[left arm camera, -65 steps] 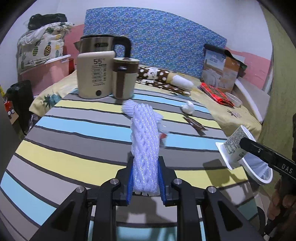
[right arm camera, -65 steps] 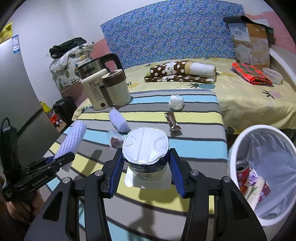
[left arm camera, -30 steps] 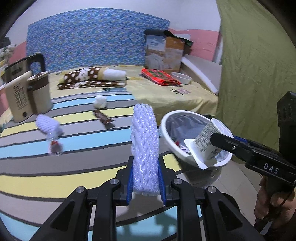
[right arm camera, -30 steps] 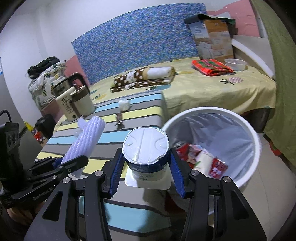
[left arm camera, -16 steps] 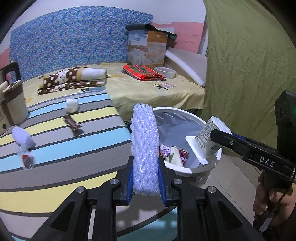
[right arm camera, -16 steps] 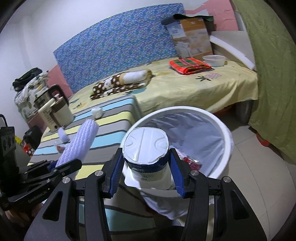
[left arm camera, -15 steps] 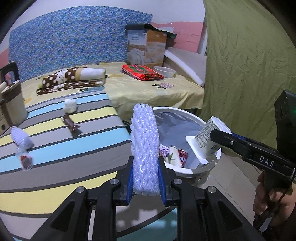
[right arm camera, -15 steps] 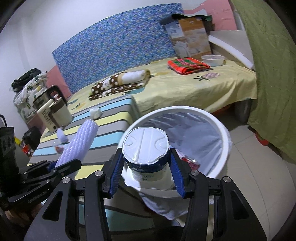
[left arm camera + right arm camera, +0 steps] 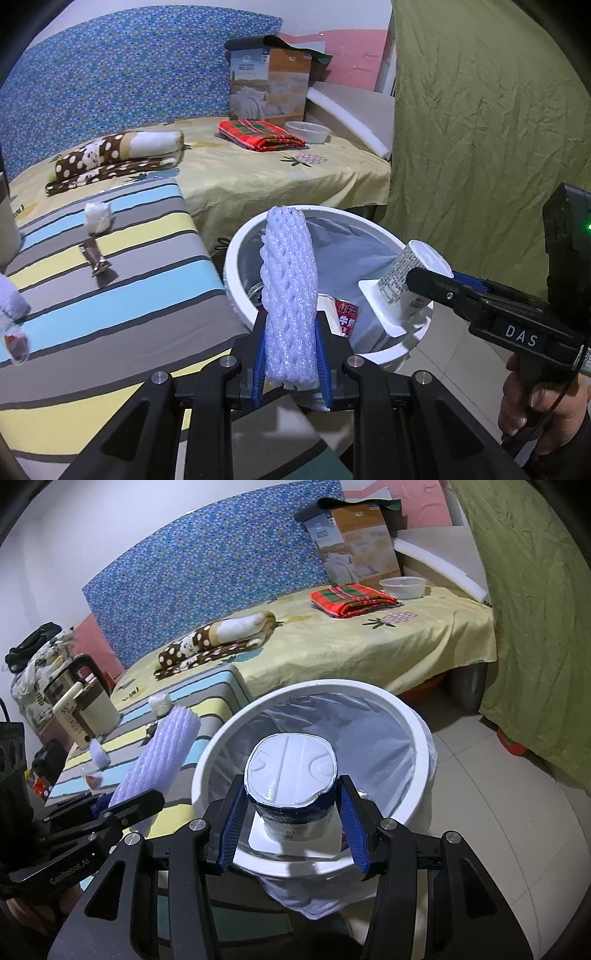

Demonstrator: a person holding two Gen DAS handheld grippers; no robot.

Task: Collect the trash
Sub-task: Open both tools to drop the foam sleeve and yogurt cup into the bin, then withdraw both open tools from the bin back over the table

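Observation:
My left gripper (image 9: 291, 354) is shut on a white foam net sleeve (image 9: 290, 291) and holds it upright at the near rim of the white trash bin (image 9: 236, 258). My right gripper (image 9: 291, 819) is shut on a white yogurt cup (image 9: 291, 775) and holds it over the bin's near rim (image 9: 207, 768). The cup also shows in the left wrist view (image 9: 410, 273), above the bin's right side. The bin has a clear liner and holds wrappers (image 9: 347, 314). The sleeve shows in the right wrist view (image 9: 159, 753), left of the bin.
A striped table (image 9: 110, 295) left of the bin carries a brown wrapper (image 9: 94, 256), a crumpled tissue (image 9: 98, 218), another foam net (image 9: 11, 299) and a small cup (image 9: 14, 341). A kettle (image 9: 77, 701) stands farther left. A yellow bed (image 9: 277, 173) lies behind, a green curtain (image 9: 480, 129) at right.
Both grippers have moved from over the table to the bin. The yogurt cup and the foam sleeve now hang closer over the bin's opening. Both stay gripped.

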